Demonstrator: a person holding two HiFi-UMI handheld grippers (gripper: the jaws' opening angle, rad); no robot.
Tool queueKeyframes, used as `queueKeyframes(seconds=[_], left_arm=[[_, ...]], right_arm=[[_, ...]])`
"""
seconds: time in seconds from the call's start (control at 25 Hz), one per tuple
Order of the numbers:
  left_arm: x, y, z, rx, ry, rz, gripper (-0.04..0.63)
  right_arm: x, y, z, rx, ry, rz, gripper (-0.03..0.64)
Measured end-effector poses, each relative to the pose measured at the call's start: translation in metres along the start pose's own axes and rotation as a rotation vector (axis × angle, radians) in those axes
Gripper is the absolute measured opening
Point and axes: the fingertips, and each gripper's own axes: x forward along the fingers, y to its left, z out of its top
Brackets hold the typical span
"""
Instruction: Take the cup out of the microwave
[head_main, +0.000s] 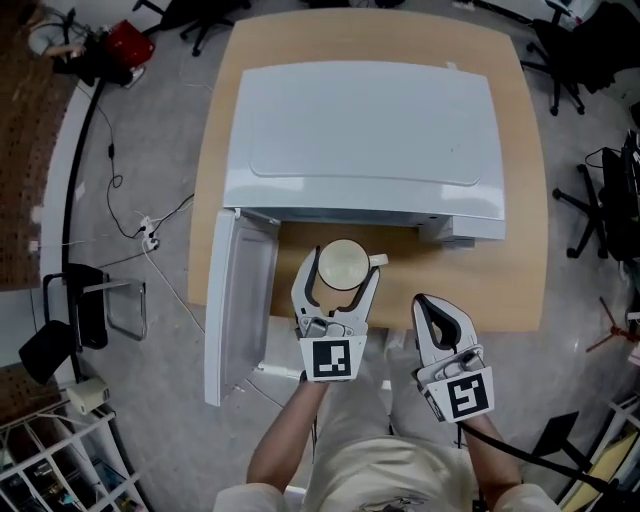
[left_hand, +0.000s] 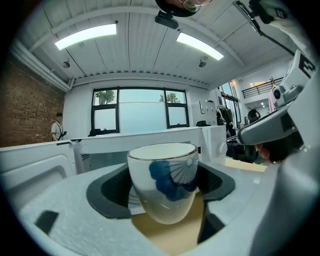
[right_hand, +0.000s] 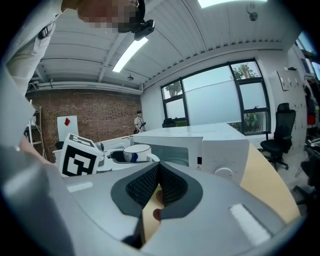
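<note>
First, left gripper (head_main: 340, 268): grips the cup (head_main: 343, 262) between both dark pads, jaws set wide against its sides.
Cup: upright, white, with a blue fan pattern on the wall that faces the left gripper view; looks empty from the head view; handle (head_main: 378, 260) points toward the right gripper's side.
Cup's place: outside the microwave (head_main: 365, 140), just in front of its open cavity, over the table (head_main: 500, 290); base appears clear of the tabletop in the left gripper view.
Right gripper (head_main: 428, 306): jaws pressed together, empty; sits beside the left gripper, at the table's front edge, apart from the cup.
Microwave: white, stands on the wooden table, control knob at the right end of its front.
Door (head_main: 238, 300): swung open to the left, reaching out past the table's front edge.
Beyond: grey floor (head_main: 170, 150), black office chair (head_main: 560, 50) at the far right.
</note>
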Motion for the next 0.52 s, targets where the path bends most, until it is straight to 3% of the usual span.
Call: queueKeyframes(seconds=[0.32,0.52], left_arm=[[-0.058,-0.015,0.029,-0.025,0.003,0.02,0.387],[-0.086,-0.017,0.043,-0.337,-0.047,0.138,0.387]], right_arm=[[-0.019,-0.001,0.021,0.0,-0.04,-0.04,0.005],[-0.033,-0.004,0.031,0.031,-0.062,-0.082,0.006]])
